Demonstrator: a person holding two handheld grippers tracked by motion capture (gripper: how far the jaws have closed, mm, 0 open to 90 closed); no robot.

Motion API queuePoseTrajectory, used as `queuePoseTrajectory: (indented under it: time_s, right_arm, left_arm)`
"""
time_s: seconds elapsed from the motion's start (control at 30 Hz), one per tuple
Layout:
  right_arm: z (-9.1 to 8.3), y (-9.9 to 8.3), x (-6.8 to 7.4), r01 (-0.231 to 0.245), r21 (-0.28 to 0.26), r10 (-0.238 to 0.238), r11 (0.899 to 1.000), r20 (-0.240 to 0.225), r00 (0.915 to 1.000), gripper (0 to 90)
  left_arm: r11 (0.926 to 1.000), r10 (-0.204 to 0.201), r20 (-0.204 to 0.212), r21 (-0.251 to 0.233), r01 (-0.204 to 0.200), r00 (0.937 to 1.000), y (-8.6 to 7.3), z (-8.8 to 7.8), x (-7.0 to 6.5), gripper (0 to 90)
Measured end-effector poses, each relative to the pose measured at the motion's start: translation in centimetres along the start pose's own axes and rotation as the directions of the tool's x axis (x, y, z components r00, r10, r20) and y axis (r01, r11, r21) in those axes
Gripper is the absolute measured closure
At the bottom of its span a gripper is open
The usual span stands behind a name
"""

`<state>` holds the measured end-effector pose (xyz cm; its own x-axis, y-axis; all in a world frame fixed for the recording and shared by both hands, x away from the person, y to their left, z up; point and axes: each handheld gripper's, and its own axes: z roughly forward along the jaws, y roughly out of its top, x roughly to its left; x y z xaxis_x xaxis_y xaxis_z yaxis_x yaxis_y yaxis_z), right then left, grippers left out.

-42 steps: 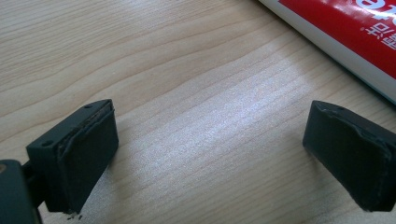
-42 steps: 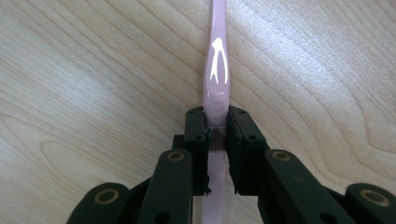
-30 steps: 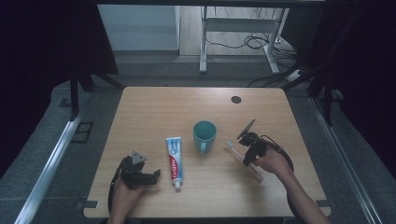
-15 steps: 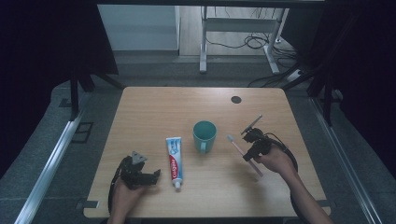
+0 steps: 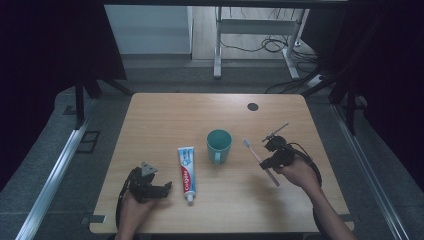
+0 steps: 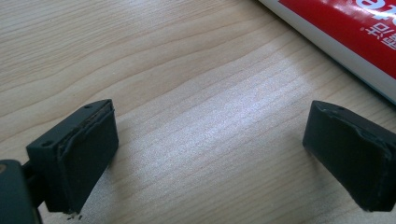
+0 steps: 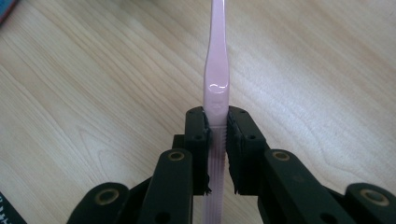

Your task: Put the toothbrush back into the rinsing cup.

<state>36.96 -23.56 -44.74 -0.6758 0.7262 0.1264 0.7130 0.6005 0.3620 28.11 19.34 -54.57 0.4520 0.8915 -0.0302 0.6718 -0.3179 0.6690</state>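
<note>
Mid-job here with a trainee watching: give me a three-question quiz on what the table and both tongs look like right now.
1. True or false: the right tongs are shut on the toothbrush.
2. What stands between the toothpaste and the toothbrush on the table? A) bowl B) cup C) bottle
3. In what state are the left tongs, and is anything between the pads?

Key
1. True: both pads press on the pink handle, and the brush end points toward the cup.
2. B, a green cup with a handle.
3. Open, with bare wood between the pads; the toothpaste lies beside them, apart.
</note>
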Motion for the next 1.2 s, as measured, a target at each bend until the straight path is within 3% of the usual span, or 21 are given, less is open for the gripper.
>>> queuePoseTrajectory:
  time_s: [0.17,0.57,1.1,1.2]
  right_arm:
    - [-0.4,0.0,0.1,0.008,-0.049,-0.008,0.999,-0.002,1.0000,78.3]
    - [-1.5,0.2,0.5,0.030,-0.205,-0.031,0.978,0.002,0.9995,78.4]
    - [-2.4,1.3,1.5,0.062,-0.343,-0.069,0.937,-0.007,0.9976,78.3]
    - [-2.7,1.7,1.8,0.074,-0.376,-0.081,0.923,-0.002,0.9967,78.3]
  left_arm:
    - [1.0000,0.000,0.001,0.001,0.000,1.0000,0.0,0.0,0.0,3.4]
    - [1.0000,0.003,0.000,0.000,-0.003,1.0000,0.0,0.0,0.0,3.4]
    - [1.0000,0.005,0.000,-0.001,-0.005,1.0000,0.0,0.0,0.0,3.4]
    - [1.0000,0.005,0.000,-0.001,-0.005,1.0000,0.0,0.0,0.0,3.4]
